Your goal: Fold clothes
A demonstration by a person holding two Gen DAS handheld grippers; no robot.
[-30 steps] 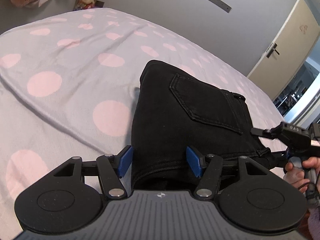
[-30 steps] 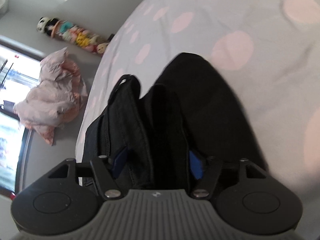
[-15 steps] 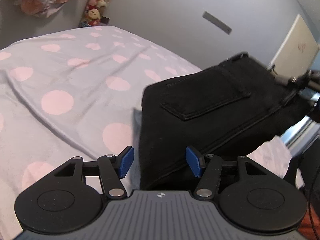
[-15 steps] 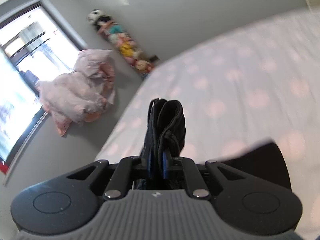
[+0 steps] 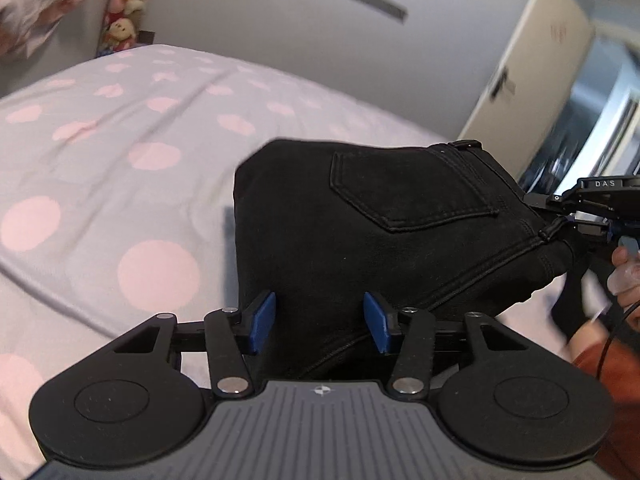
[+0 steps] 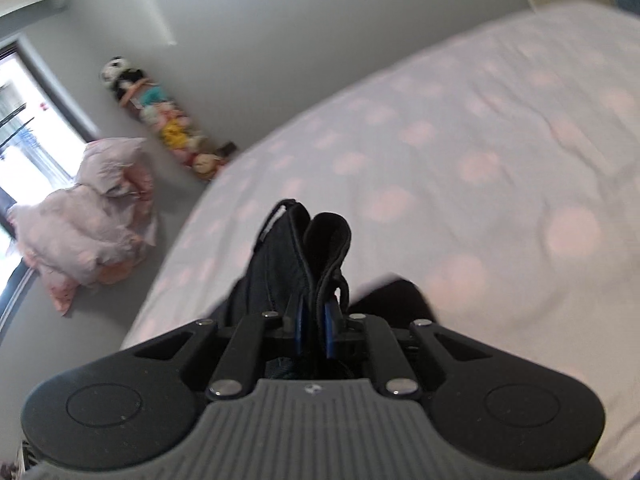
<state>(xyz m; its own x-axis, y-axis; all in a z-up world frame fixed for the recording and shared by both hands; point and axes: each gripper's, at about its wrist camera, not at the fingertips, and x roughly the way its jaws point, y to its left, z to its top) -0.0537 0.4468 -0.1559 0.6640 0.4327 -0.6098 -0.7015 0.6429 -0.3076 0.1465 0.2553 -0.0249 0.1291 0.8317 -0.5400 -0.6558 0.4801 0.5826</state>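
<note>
Folded black jeans (image 5: 360,232) with a back pocket on top are held above the polka-dot bed (image 5: 100,168). My left gripper (image 5: 320,322) is open, its blue pads on either side of the jeans' near edge without closing on it. My right gripper (image 6: 314,328) is shut on the waistband end of the jeans (image 6: 304,256), which stands up between its blue pads. The right gripper also shows in the left wrist view (image 5: 580,208) at the jeans' far right corner.
The grey bedsheet with pink dots (image 6: 480,160) fills most of both views. A pink crumpled duvet (image 6: 88,216) and a row of plush toys (image 6: 160,120) lie on the floor by the window. A cream door (image 5: 532,76) stands at the right.
My right gripper closed on the jeans' waistband and lifted that end off the bed. The jeans rose and tilted. My left gripper stayed open by the near edge.
</note>
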